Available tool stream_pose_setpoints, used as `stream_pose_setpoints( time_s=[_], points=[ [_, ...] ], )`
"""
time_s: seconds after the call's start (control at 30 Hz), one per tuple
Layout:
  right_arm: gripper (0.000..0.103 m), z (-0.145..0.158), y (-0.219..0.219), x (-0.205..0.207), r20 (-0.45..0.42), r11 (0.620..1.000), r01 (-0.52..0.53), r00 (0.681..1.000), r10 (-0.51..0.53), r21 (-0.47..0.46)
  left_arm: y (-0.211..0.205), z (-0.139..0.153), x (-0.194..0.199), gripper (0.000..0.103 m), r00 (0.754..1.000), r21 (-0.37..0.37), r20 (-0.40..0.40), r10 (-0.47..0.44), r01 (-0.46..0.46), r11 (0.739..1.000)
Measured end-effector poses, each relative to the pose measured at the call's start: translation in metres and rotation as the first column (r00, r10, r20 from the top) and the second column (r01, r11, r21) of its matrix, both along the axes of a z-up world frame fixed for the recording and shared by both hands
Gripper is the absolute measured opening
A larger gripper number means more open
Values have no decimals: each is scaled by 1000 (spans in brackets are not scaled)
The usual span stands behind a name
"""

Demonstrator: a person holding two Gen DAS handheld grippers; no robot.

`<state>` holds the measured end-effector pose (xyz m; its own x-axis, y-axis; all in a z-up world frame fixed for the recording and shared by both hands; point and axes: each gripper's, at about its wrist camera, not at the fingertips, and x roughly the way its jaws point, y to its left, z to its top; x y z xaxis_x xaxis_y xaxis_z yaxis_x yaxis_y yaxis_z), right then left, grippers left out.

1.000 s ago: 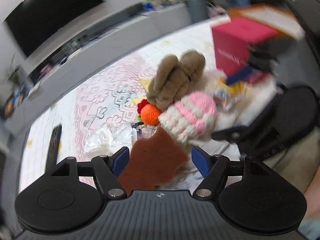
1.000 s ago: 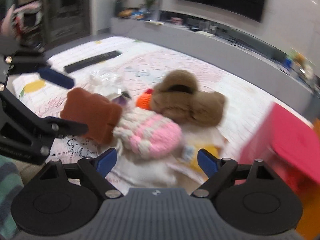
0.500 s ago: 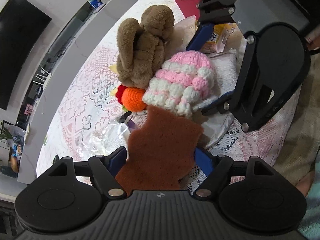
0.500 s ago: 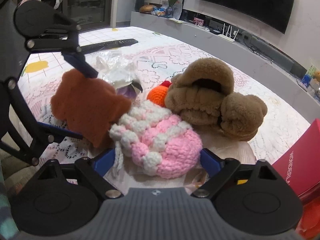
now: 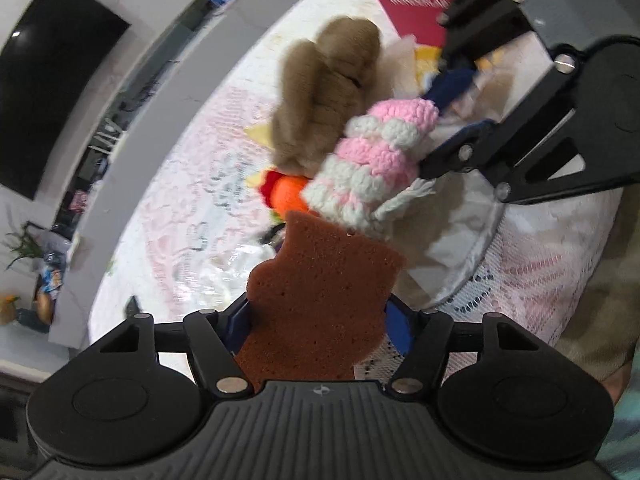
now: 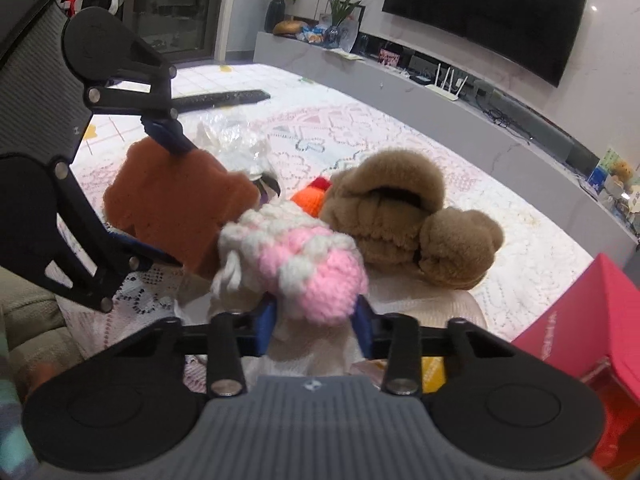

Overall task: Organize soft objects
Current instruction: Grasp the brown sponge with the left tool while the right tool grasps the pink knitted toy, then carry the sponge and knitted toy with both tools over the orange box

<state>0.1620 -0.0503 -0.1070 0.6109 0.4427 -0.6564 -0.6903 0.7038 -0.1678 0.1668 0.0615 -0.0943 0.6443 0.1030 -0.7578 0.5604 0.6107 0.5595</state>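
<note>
I hold a pair of tongs in each hand over a low surface covered with a pale pink lace cloth (image 6: 400, 136); I cannot tell what lies under the cloth.

My left tongs (image 5: 318, 316) are closing on a brown sponge (image 5: 320, 292) cut in a lobed shape. The sponge sits between the blue pads and fills the gap from side to side, so I read it as pinched. It is on the near left of the pile.

My right tongs (image 6: 316, 322) are closing around a pink and white crocheted hat (image 6: 308, 268), whose rounded end bulges between the pads. The hat lies just right of the sponge and touches it.

Behind the hat sits a pair of fluffy tan slippers (image 6: 404, 216), one leaning on the other. An orange knitted piece (image 6: 310, 198) with a red tip peeks out between the slippers and the sponge. Crumpled clear plastic (image 6: 232, 140) lies farther back, and a pink box (image 6: 580, 316) stands at the near right.

I judge this to be the grasping step: both soft things are being taken from the pile at once. Next I would need to lift each one clear without dragging its neighbour, since the hat and sponge touch, then carry them to where they belong, perhaps the pink box.
</note>
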Motion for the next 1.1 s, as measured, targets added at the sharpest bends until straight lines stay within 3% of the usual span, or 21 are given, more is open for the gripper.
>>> stream_pose_setpoints(
  time_s=[0.07,0.1,0.2,0.23,0.37,0.53,0.63,0.67,0.73,0.77,0.8,0.83,0.97,1.03,1.1],
  points=[
    [25,7,-6,-6,12,1000,10,1000,-10,15,0,11,-3,77,999,-19,13,46,-46,999],
    [5,10,-8,-9,15,1000,18,1000,-18,20,0,15,-3,77,997,-25,17,76,-75,997],
    [6,22,-17,-15,15,999,40,999,-40,37,4,31,-6,76,982,-110,-2,188,-187,976],
    [6,25,-21,-18,3,998,41,999,-41,47,6,37,-8,76,972,-161,-24,236,-236,958],
    [6,35,-28,-33,-9,998,47,999,-47,34,13,45,-15,76,907,-340,-130,401,-420,841],
    [6,30,-44,-46,-91,997,77,993,-79,-24,5,38,-27,76,839,-486,-236,490,-538,689],
    [10,15,-59,-47,-170,992,121,977,-125,-33,-10,28,-32,76,846,-531,-256,468,-528,663],
    [13,11,-63,-47,-181,991,128,975,-132,-34,-13,25,-33,76,844,-535,-248,475,-528,660],
    [45,5,-66,-51,-172,989,140,974,-147,-52,-15,22,-34,76,839,-558,-233,492,-530,639],
    [71,5,-67,-53,-151,986,155,975,-162,-57,-13,21,-34,76,836,-573,-235,496,-531,625],
    [84,6,-68,-55,-121,985,164,978,-169,-53,-10,20,-34,76,832,-588,-241,500,-535,607],
    [86,9,-67,-57,-85,987,158,983,-161,-39,-8,17,-33,76,824,-602,-248,509,-543,586],
    [83,15,-60,-56,-28,993,111,993,-111,28,3,7,-34,77,798,-639,-255,546,-563,524],
    [73,14,-52,-52,2,995,93,996,-93,33,8,7,-35,77,789,-659,-264,555,-568,494],
    [57,12,-45,-52,30,997,72,997,-73,28,13,7,-35,77,782,-672,-274,560,-572,470]
  ],
)
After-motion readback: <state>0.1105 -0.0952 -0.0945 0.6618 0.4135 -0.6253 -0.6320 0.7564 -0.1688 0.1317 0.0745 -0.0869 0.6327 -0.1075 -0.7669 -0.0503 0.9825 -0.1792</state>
